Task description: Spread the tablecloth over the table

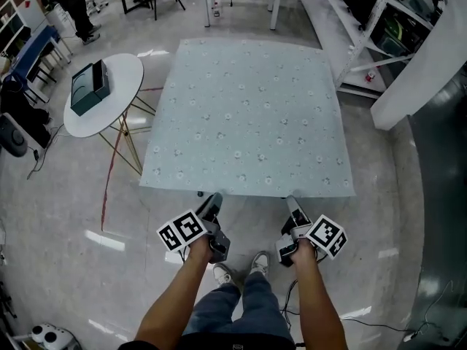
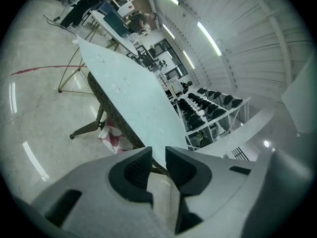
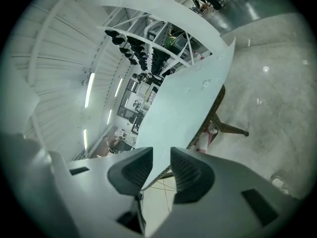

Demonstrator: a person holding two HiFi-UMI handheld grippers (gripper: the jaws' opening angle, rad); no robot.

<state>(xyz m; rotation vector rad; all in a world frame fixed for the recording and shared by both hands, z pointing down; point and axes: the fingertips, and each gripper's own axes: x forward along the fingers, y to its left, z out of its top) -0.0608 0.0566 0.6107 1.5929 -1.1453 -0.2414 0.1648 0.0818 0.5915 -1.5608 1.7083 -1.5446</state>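
Observation:
A pale blue-green tablecloth (image 1: 248,115) with small flower prints lies flat over the square table, its near edge hanging just ahead of both grippers. My left gripper (image 1: 212,199) is at the near edge, left of centre. Its jaws are slightly apart, and in the left gripper view the tablecloth (image 2: 133,98) runs toward the gap of the left gripper (image 2: 158,157) without being pinched. My right gripper (image 1: 291,200) is at the same edge, right of centre. In the right gripper view the tablecloth (image 3: 188,103) stretches away beyond the parted jaws of the right gripper (image 3: 162,160).
A round white side table (image 1: 124,71) with a teal box (image 1: 89,90) stands to the left. White shelving (image 1: 379,28) and a white beam (image 1: 430,64) stand at the right. A pink-and-white bundle (image 2: 111,133) lies under the table. A person (image 1: 73,2) stands at the far left.

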